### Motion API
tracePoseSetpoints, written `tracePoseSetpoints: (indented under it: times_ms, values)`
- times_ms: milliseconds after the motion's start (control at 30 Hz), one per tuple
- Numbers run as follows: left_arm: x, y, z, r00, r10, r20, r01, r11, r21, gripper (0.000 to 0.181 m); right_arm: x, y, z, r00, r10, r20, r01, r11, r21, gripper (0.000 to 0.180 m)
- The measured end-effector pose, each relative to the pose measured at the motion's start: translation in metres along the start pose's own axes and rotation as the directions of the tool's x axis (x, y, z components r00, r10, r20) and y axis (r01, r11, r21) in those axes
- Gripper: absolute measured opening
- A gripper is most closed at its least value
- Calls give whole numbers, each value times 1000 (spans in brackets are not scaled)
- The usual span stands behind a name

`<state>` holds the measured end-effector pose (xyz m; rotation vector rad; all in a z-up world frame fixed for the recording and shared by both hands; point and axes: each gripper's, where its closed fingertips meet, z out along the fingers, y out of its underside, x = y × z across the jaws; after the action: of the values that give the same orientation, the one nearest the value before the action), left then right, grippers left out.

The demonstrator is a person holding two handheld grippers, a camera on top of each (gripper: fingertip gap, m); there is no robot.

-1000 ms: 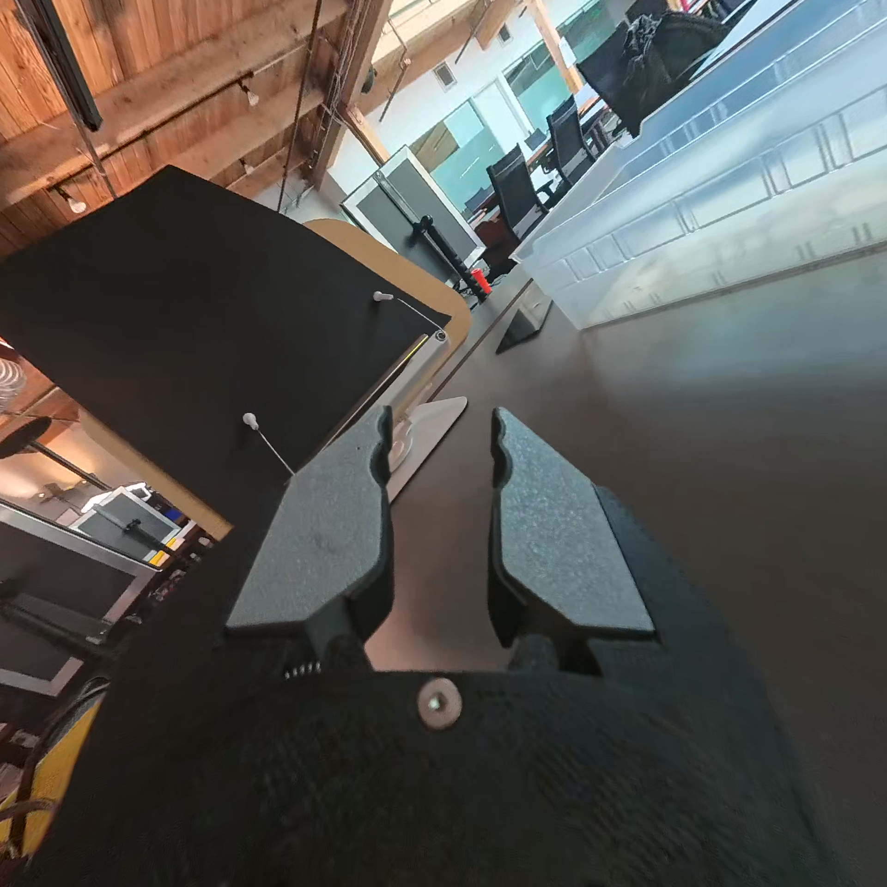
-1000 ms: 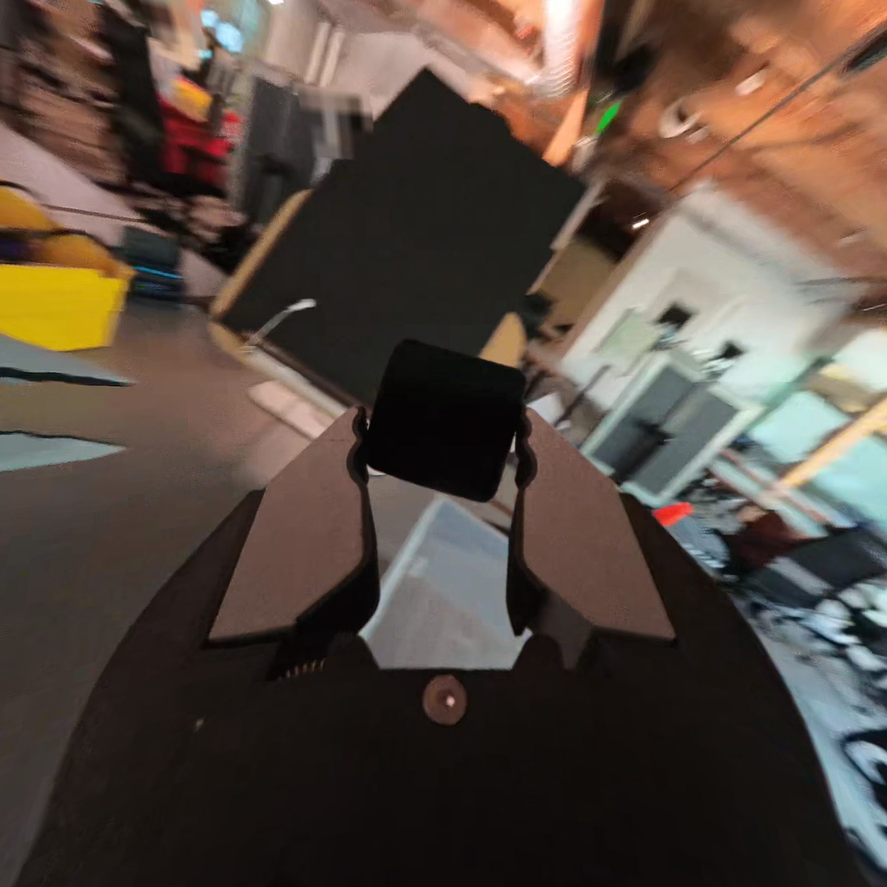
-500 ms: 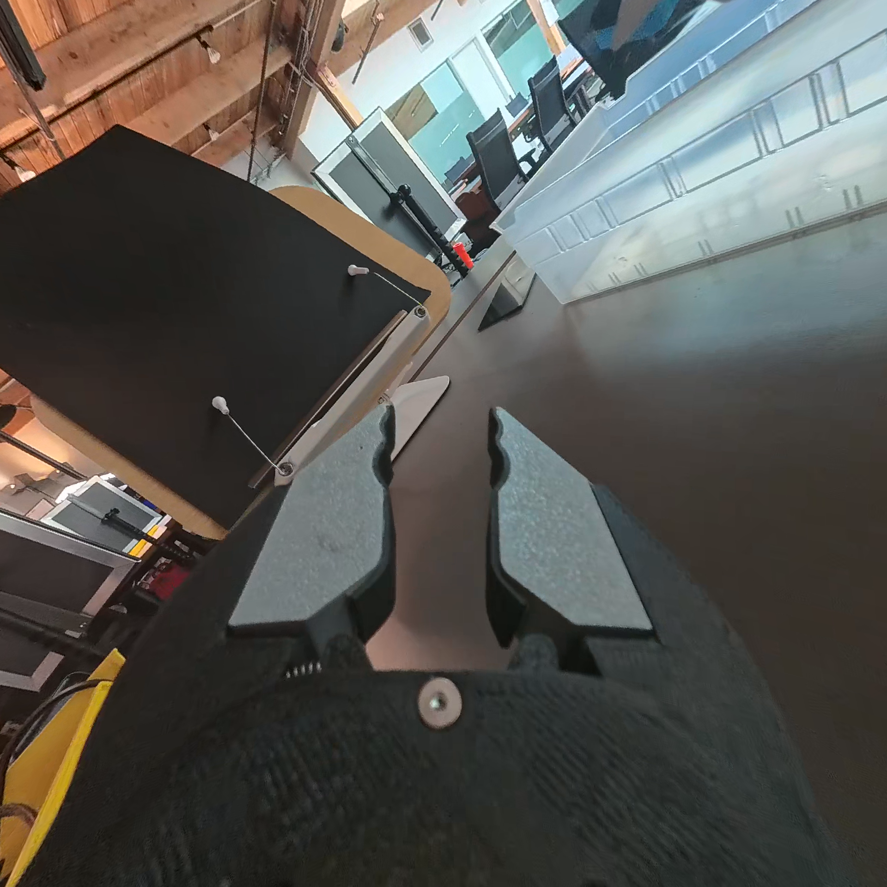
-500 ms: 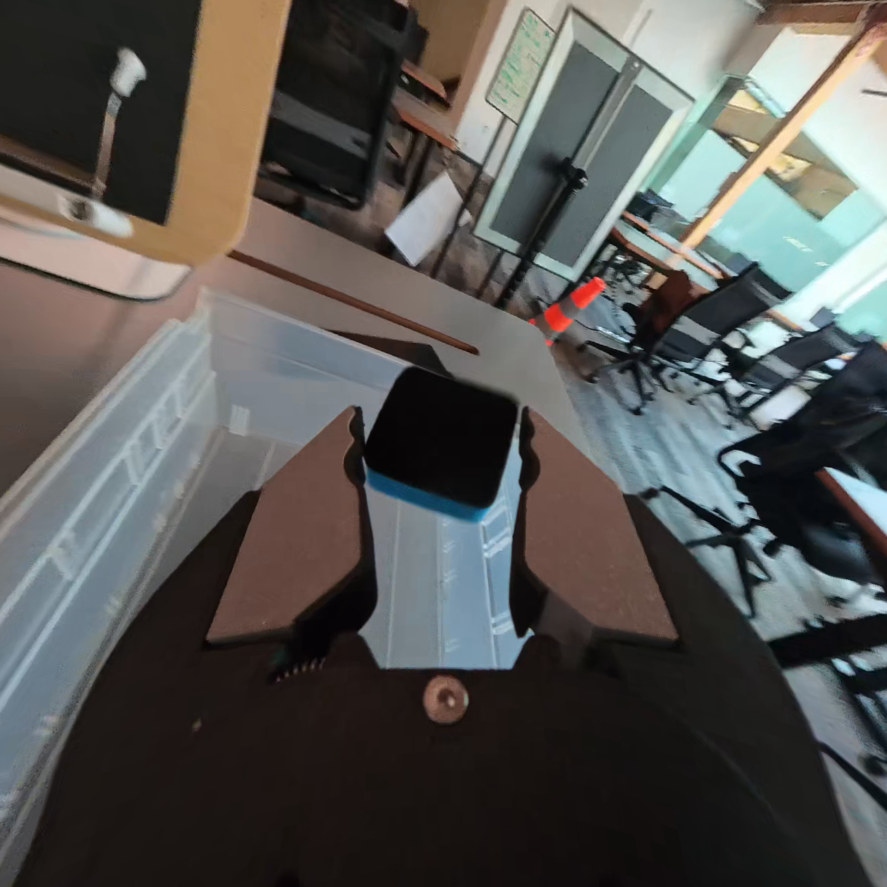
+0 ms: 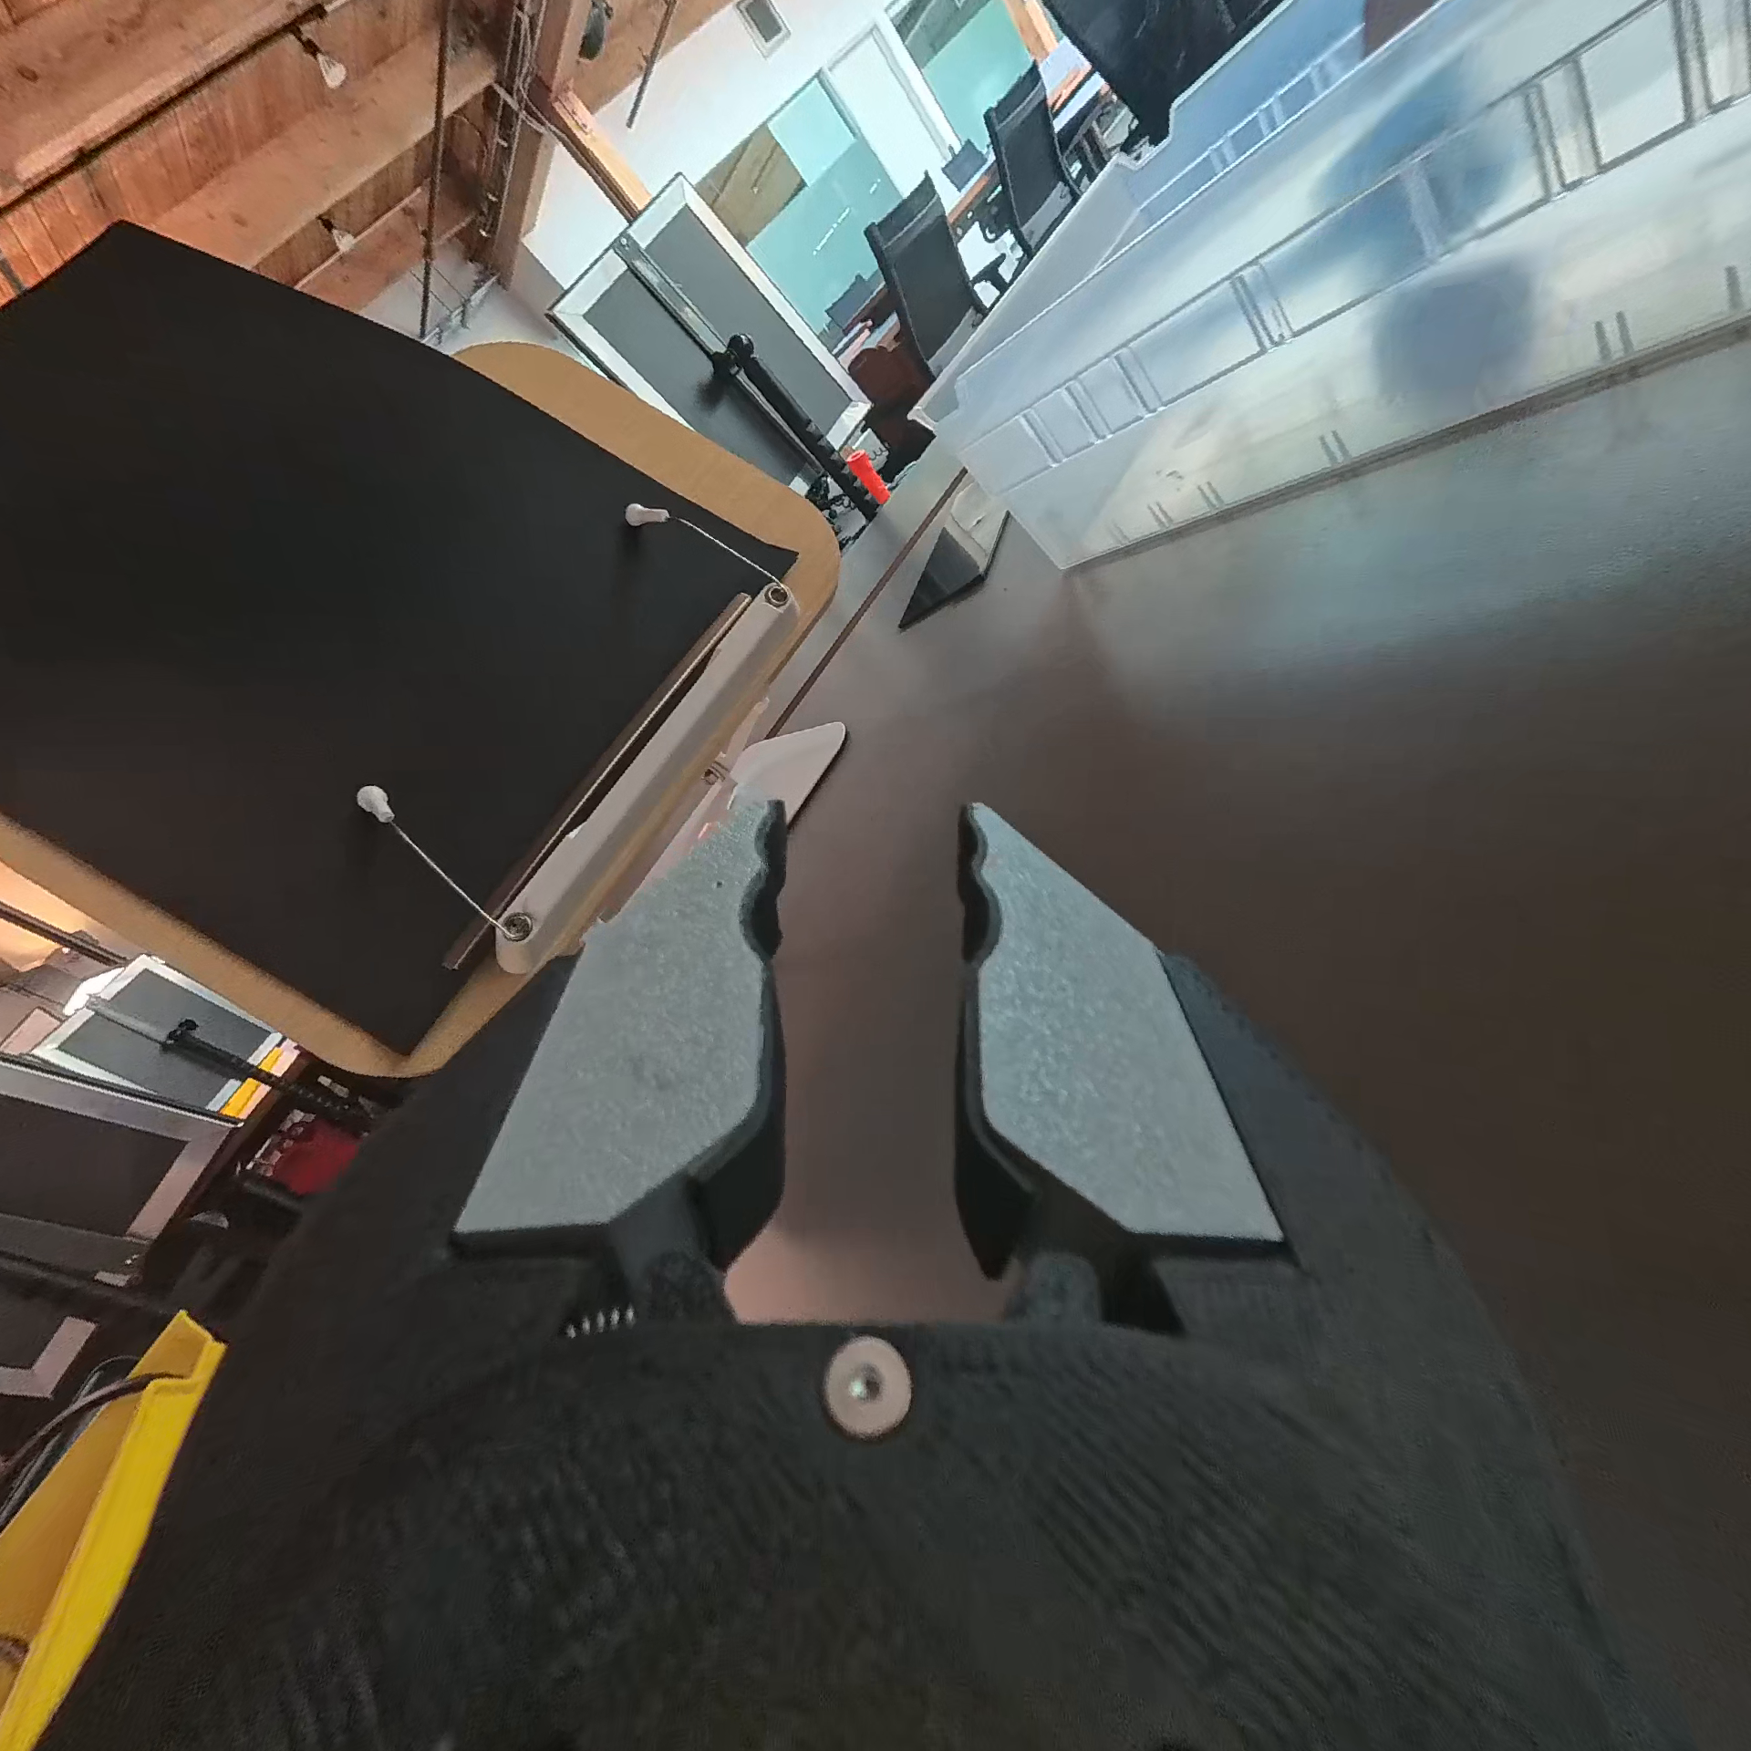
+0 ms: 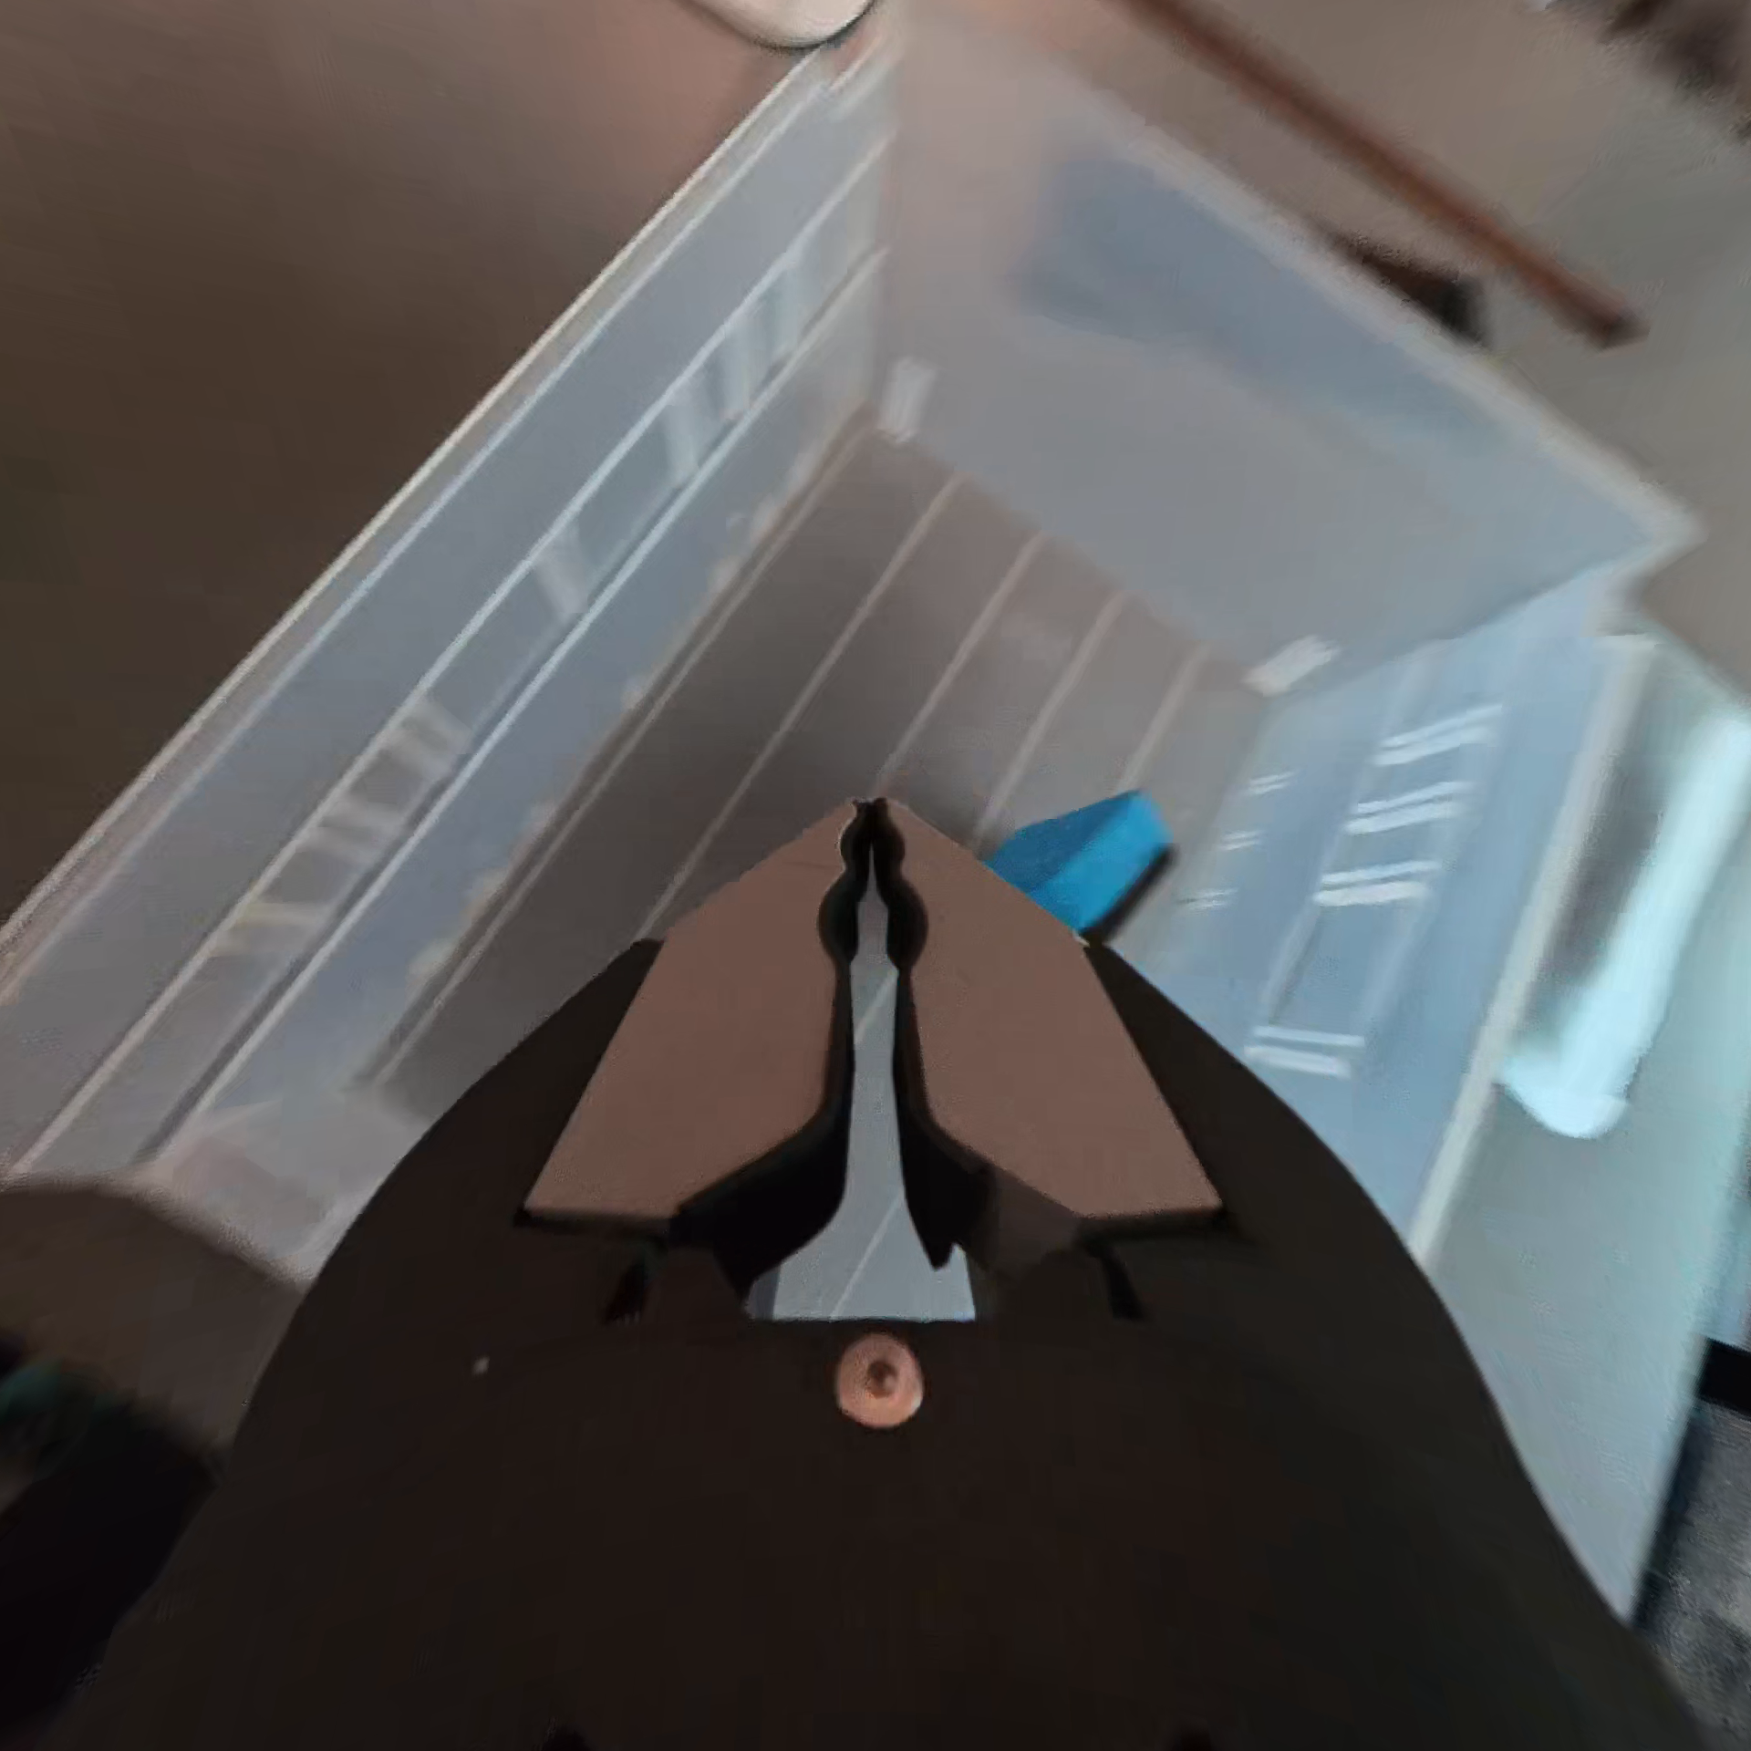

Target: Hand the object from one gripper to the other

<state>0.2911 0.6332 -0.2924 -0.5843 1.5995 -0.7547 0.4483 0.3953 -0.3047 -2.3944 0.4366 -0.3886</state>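
Right tongs [image 6: 874, 817] pinched empty, angled into the bin [image 6: 531, 606] beside a blurry blue block [image 6: 1080, 853]; left tongs [image 5: 870, 834] gape.

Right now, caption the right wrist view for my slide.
Right gripper shut and empty above a clear plastic bin, blue block inside.

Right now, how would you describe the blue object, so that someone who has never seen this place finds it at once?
Look for the big clear plastic bin on the dark table. Inside it, just right of the shut right gripper, is a blue block partly hidden behind that gripper. It is the only strongly coloured thing in the pale, see-through bin.
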Motion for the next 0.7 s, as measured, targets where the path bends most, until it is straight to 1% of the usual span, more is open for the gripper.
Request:
tracePoseSetpoints:
  times_ms: [67, 100, 133, 200, 233, 267, 300, 333, 367, 400, 433, 467, 500, 567, 700]
  values:
    - [2, 1, 1, 1000, 4, -8, -4, 1000, -5, 31, -23, 16, -3, 990, 4, 144, 7, 997, -75, 0]
    - [3, 1, 1, 1000, 7, -11, -7, 1000, -7, 31, -31, 25, -4, 982, 3, 187, 20, 993, -120, 0]
    - [4, 1, 1, 1000, 10, -16, -11, 1000, -9, 31, -31, 39, -1, 984, -10, 180, 43, 982, -184, 0]
    - [7, 2, 1, 1000, 16, -26, -16, 1000, -12, 31, -9, 66, 10, 995, -72, 66, 90, 940, -329, 0]
    - [8, 2, 2, 999, 18, -30, -18, 1000, -13, 32, -5, 76, 16, 996, -75, 54, 90, 918, -385, 0]
    - [9, 3, 2, 999, 18, -34, -18, 1000, -15, 32, -5, 80, 23, 996, -60, 67, 83, 908, -411, 0]
    - [10, 3, 2, 999, 16, -37, -17, 1000, -16, 32, -1, 68, 33, 997, -66, 51, 79, 935, -345, 0]
    - [11, 4, 3, 999, 13, -42, -14, 1000, -19, 31, 12, 52, 43, 998, -60, -14, 54, 964, -259, 0]
    - [12, 5, 4, 999, 13, -45, -14, 1000, -23, 31, 36, 45, 47, 989, -17, -144, -20, 969, -247, 0]
    - [11, 6, 5, 999, 18, -42, -19, 999, -28, 31, 61, 41, 43, 958, -13, -285, -60, 967, -248, 0]
    - [11, 6, 5, 999, 21, -39, -22, 999, -29, 30, 84, 28, 31, 897, -42, -439, -50, 979, -197, 0]
    - [11, 7, 5, 999, 22, -40, -23, 999, -29, 30, 97, 10, 15, 834, -54, -548, -7, 994, -110, 0]
    - [11, 7, 4, 999, 21, -40, -22, 999, -29, 30, 95, -9, 2, 816, -54, -575, 46, 999, -28, 0]
    - [10, 7, 5, 999, 11, -39, -12, 999, -31, 30, 76, -34, -13, 855, -41, -516, 99, 991, 86, 0]
    - [9, 8, 4, 999, -14, -42, 12, 999, -42, 30, 38, -57, -41, 918, -17, -396, 105, 973, 203, 0]
